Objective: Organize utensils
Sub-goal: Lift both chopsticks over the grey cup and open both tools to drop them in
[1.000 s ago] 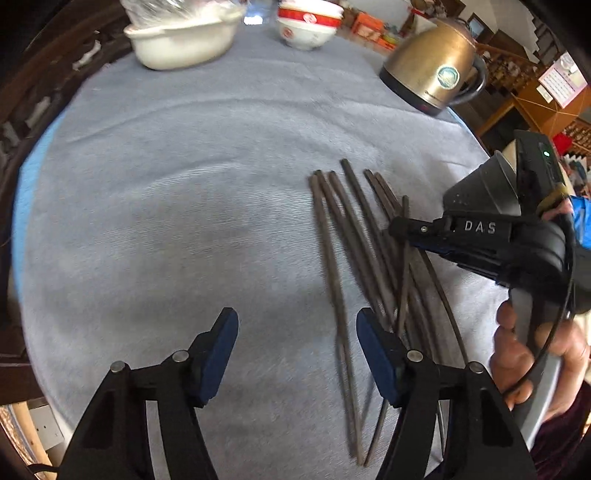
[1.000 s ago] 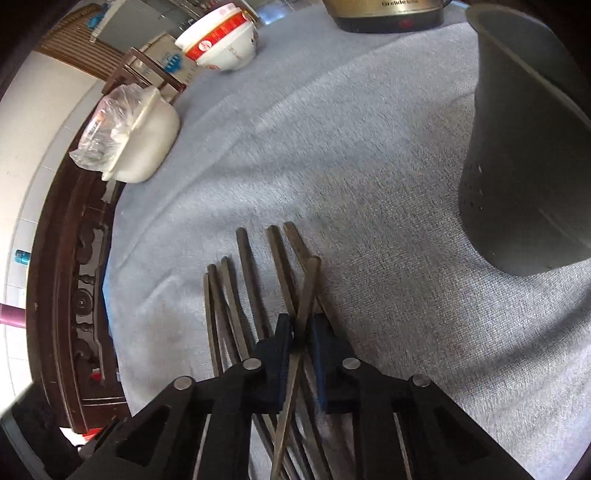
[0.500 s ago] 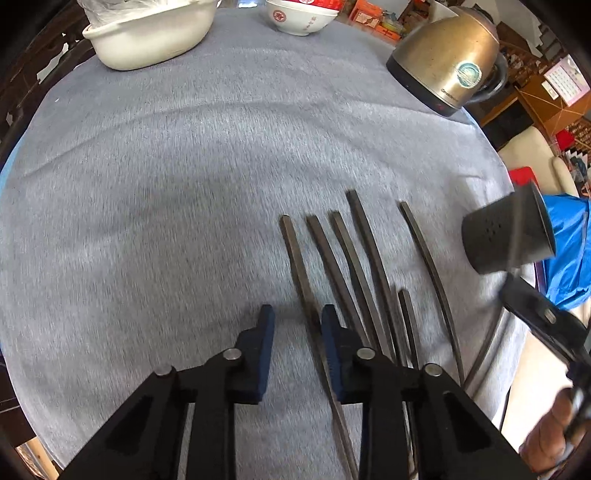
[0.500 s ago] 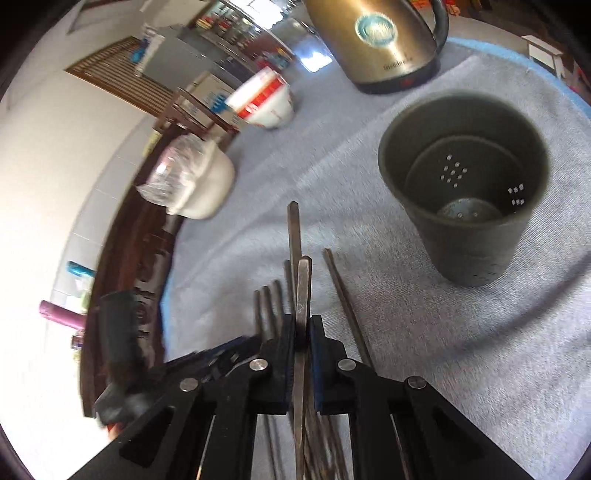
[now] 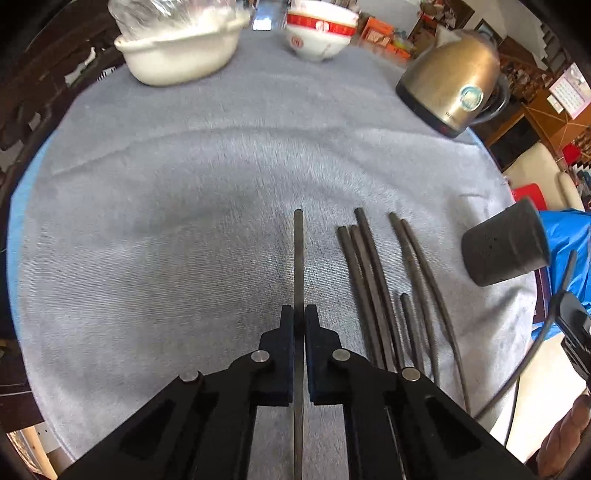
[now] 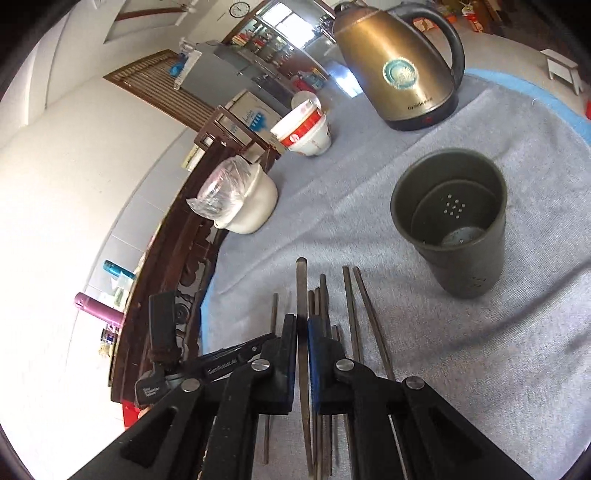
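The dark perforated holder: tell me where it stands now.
In the right wrist view the dark perforated holder stands upright on the grey cloth, right of centre, in front of the gold kettle and just beyond the loose chopsticks.

Daylight fills both views, bright and soft. In the right wrist view it comes from a window (image 6: 291, 26) at the far end of the room, and the white wall (image 6: 66, 177) is washed out to near pure white. The kettle (image 6: 397, 62) carries a soft sheen. Shadows on the grey cloth (image 5: 184, 192) are faint. Fisheye bending curves the table edge, corners go black, and the cloth in the left wrist view is slightly smeared by motion.
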